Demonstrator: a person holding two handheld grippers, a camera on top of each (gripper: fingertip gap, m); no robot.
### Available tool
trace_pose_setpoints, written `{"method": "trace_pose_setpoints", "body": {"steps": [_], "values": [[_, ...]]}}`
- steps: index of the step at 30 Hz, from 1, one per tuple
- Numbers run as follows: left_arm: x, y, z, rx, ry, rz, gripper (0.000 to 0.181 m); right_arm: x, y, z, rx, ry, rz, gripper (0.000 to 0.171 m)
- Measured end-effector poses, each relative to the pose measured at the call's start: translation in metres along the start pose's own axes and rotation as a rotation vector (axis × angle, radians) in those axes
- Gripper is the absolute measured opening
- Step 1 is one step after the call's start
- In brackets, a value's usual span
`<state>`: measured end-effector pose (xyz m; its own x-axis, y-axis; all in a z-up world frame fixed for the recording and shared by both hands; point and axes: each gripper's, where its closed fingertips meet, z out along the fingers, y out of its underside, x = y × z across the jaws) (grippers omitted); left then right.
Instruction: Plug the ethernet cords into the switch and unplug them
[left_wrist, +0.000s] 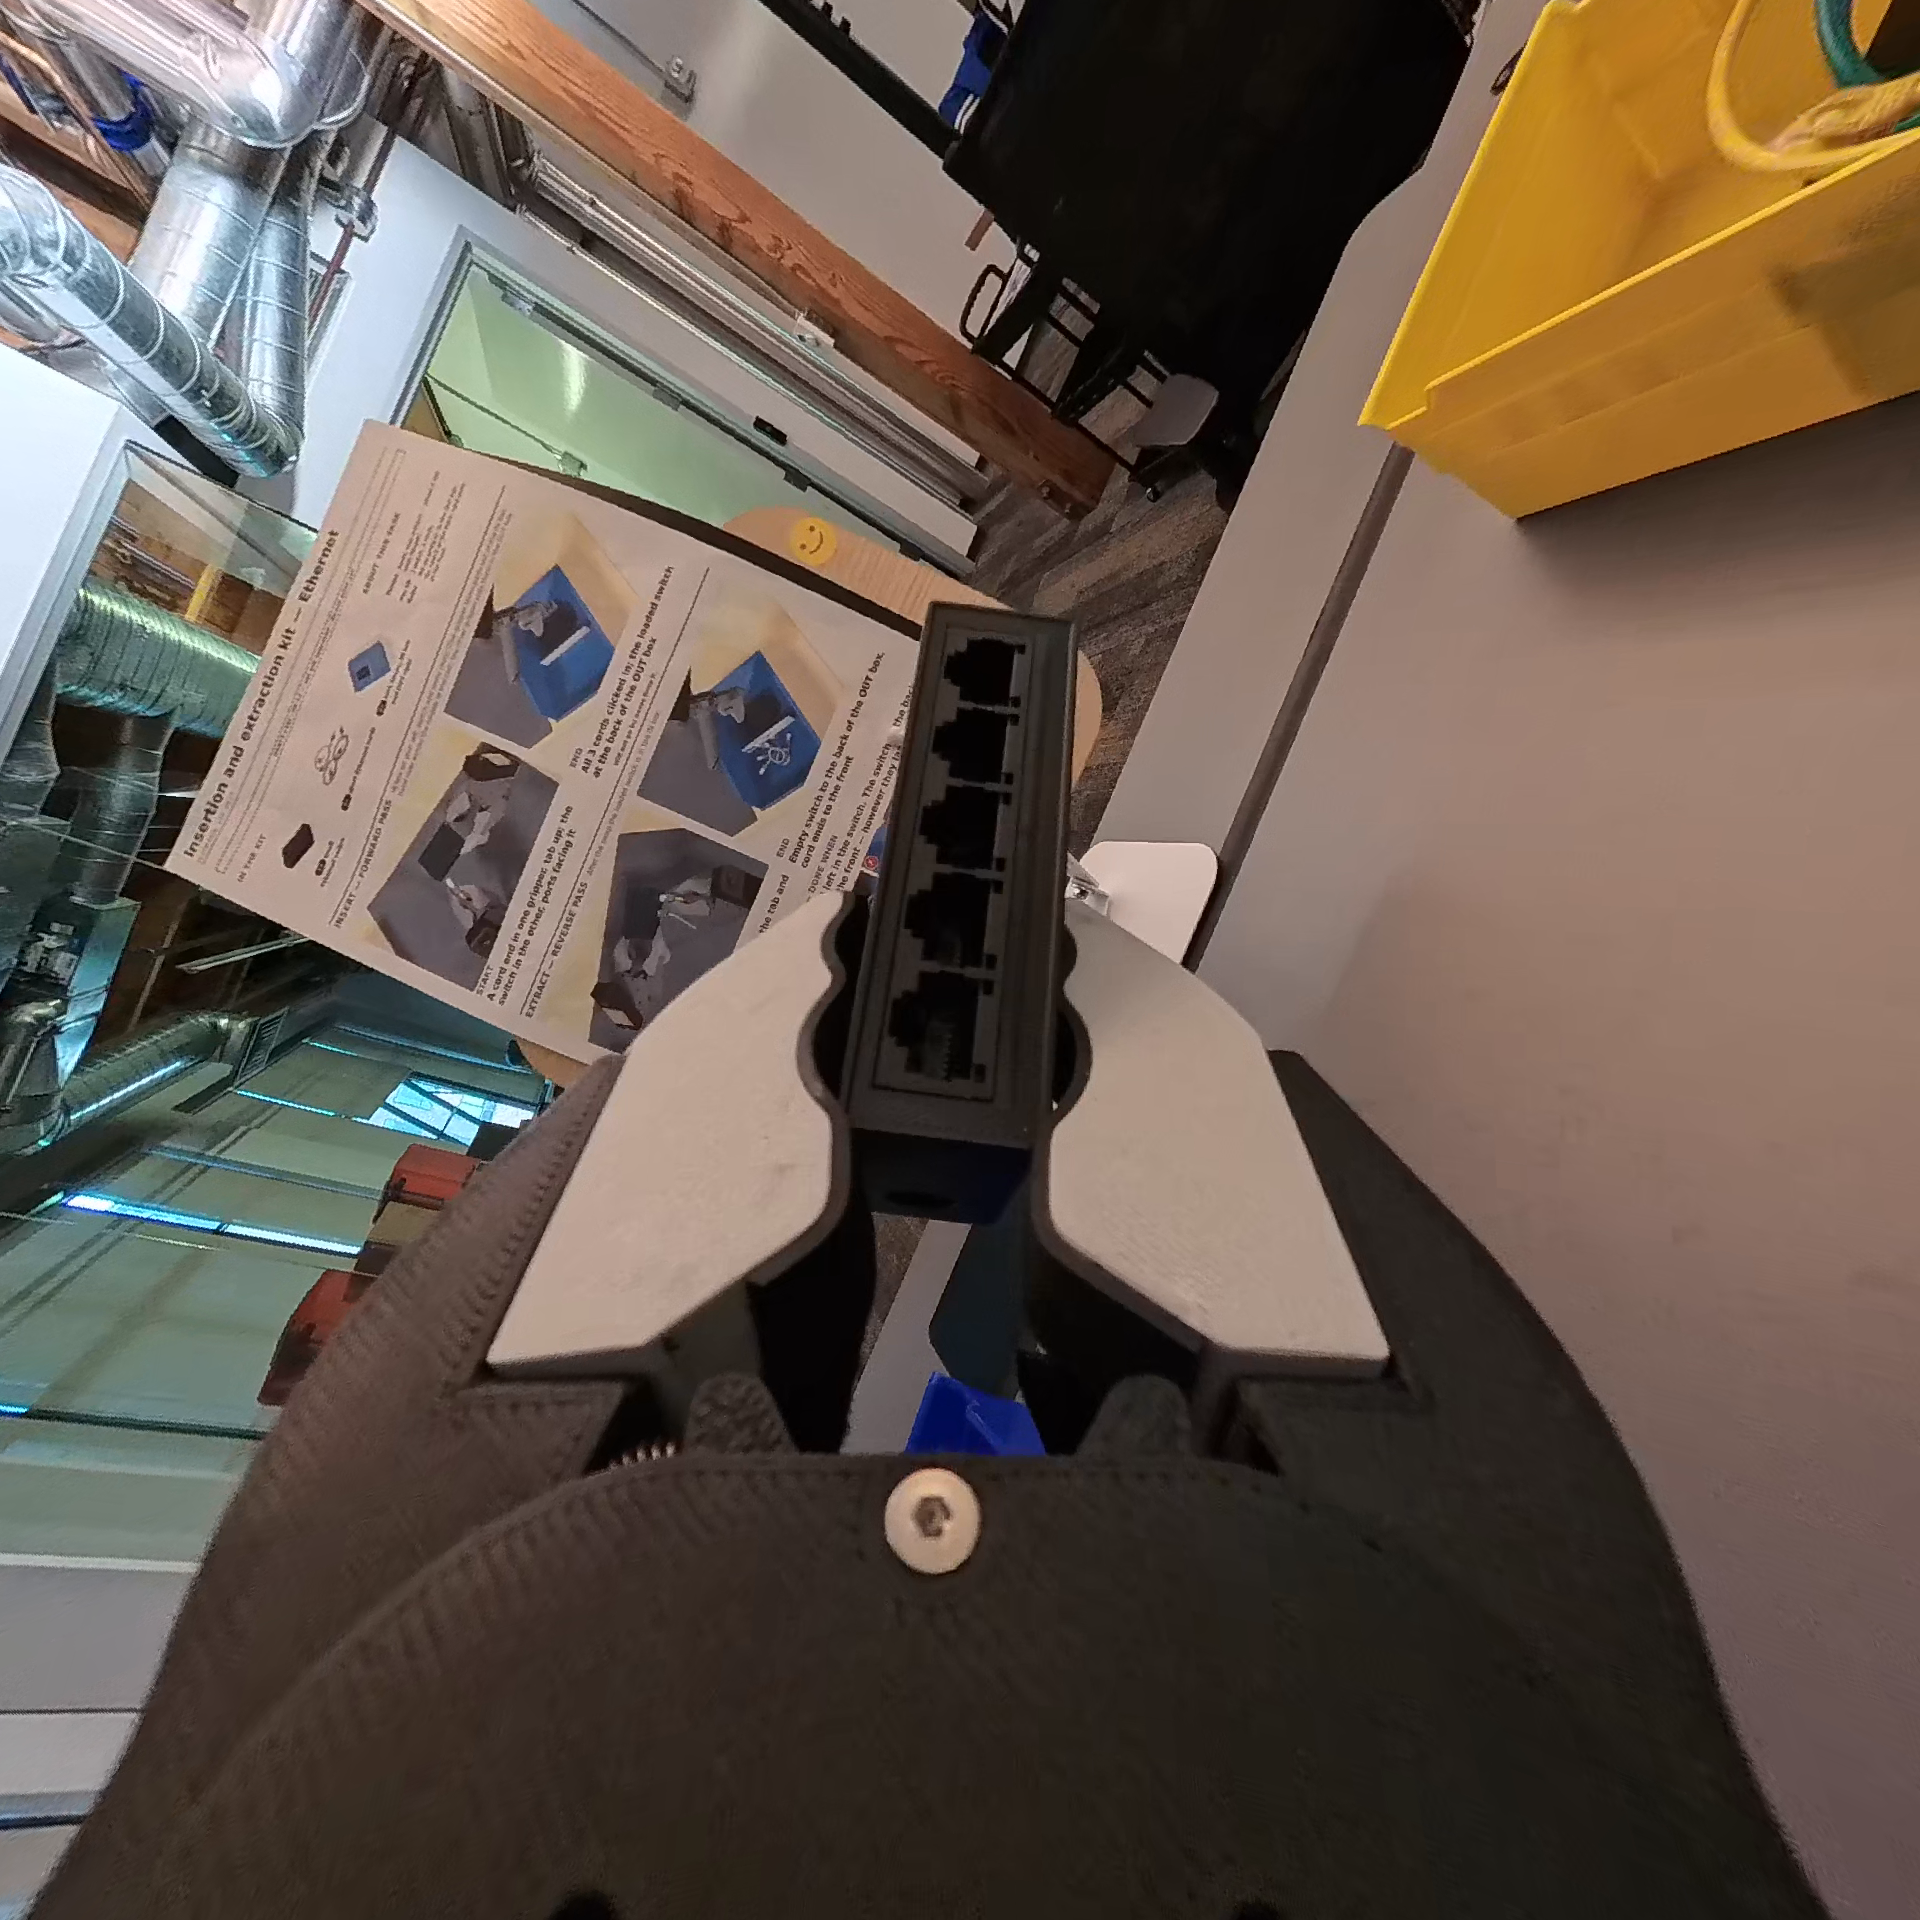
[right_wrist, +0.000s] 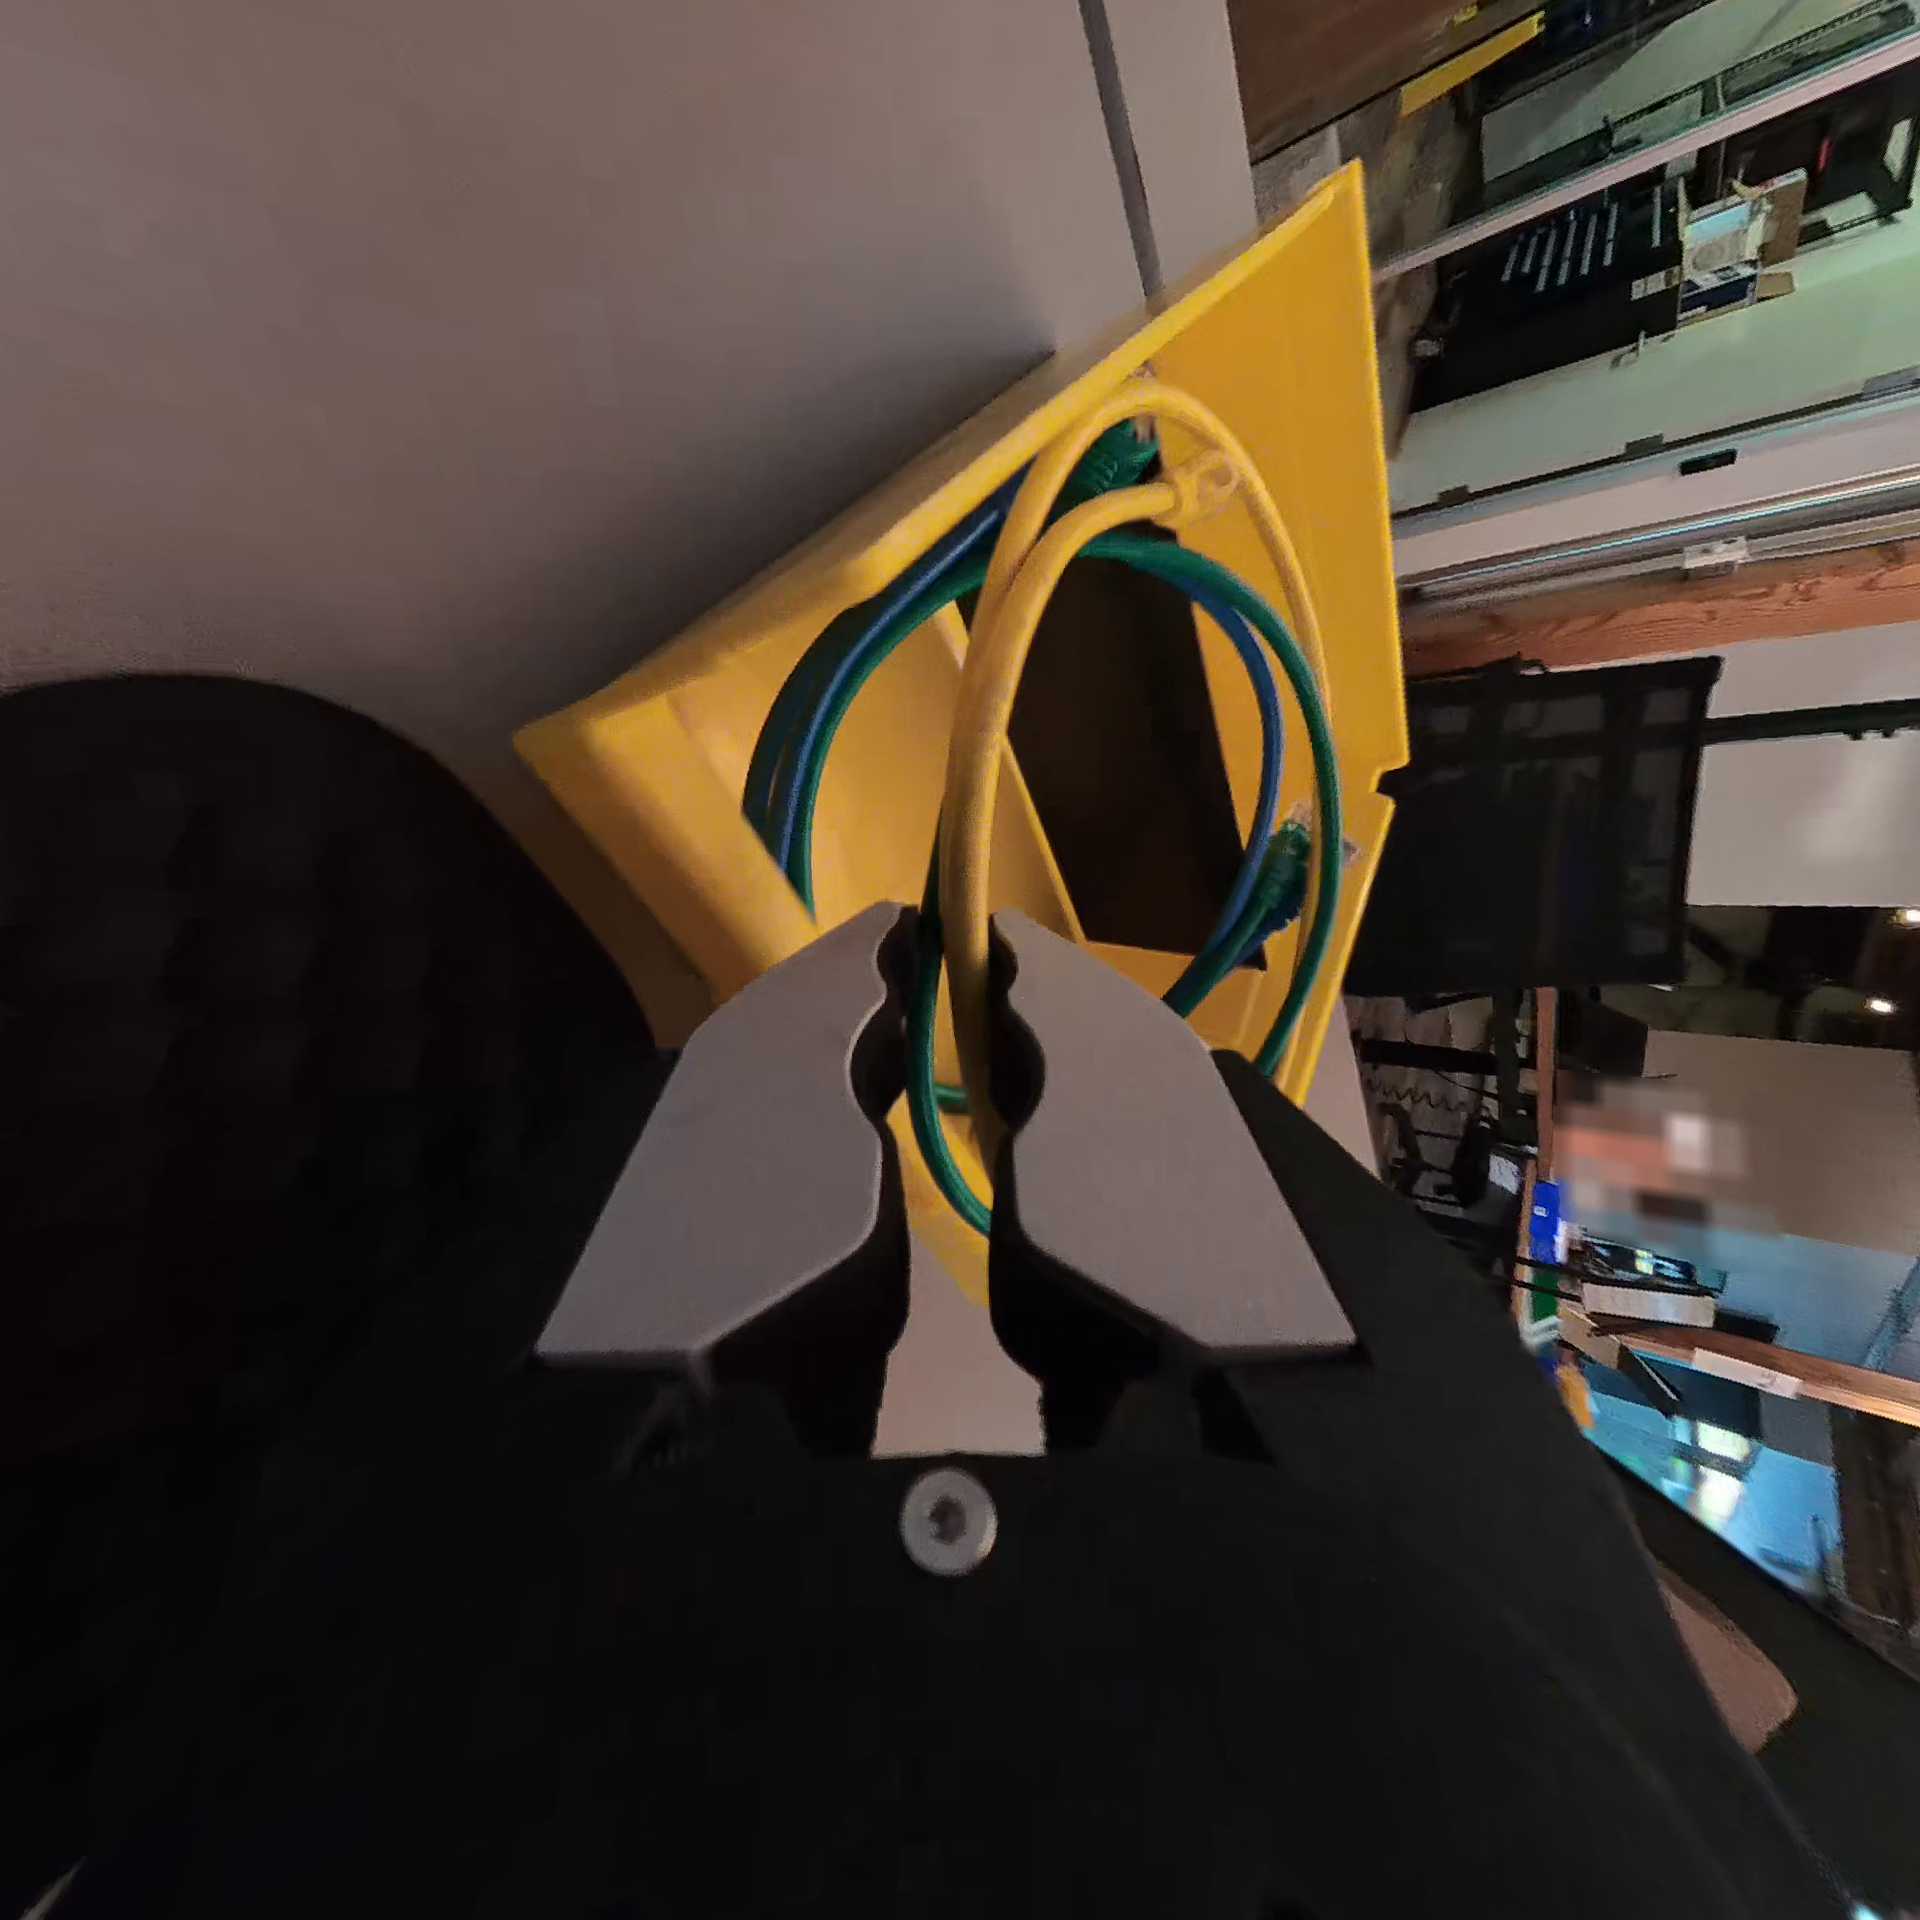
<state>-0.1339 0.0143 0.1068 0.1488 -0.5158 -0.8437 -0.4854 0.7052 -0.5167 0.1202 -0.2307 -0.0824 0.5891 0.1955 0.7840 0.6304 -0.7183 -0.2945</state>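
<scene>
Switch (left_wrist: 961, 883) sits clamped in the left tool (left_wrist: 951, 997); right tool (right_wrist: 945, 997) pinches the yellow cord (right_wrist: 977, 831) over the bin (right_wrist: 1309, 416)

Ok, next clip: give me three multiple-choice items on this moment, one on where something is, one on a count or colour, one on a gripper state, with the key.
1. Where are the ethernet cords?
A. Plugged into the switch
B. In the yellow bin
C. Spread flat on the grey table

2. How many ports show on the face of the black switch?
A. Three
B. Five
C. Eight

3. What is the left gripper doing?
A. Shut on the switch
B. Open over the bin
C. Shut on a blue cord

Key: 1 B, the yellow, green and blue cords loop inside the yellow bin. 2 B, five empty sockets sit in a row in the left wrist view. 3 A, both fingers press against the sides of the switch, which is held off the table. The right gripper has the yellow cord between its tips.
</scene>
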Motion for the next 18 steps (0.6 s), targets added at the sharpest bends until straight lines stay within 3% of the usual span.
{"method": "trace_pose_setpoints", "body": {"steps": [6,10,13,18], "values": [[0.002,0.002,0.002,-0.013,0.007,0.011,0.031,-0.017,0.010,0.029,-0.097,-0.330,0.095,0.009],[0.001,0.001,0.000,-0.002,0.008,0.001,0.031,-0.020,0.001,0.027,-0.064,-0.602,0.342,0.033],[-0.001,0.002,0.000,-0.003,0.008,-0.006,0.031,-0.019,-0.001,0.009,0.003,-0.772,0.404,0.040],[-0.001,0.003,0.001,-0.005,0.008,-0.003,0.031,-0.008,-0.001,-0.006,0.099,-0.863,0.507,0.027]]}}
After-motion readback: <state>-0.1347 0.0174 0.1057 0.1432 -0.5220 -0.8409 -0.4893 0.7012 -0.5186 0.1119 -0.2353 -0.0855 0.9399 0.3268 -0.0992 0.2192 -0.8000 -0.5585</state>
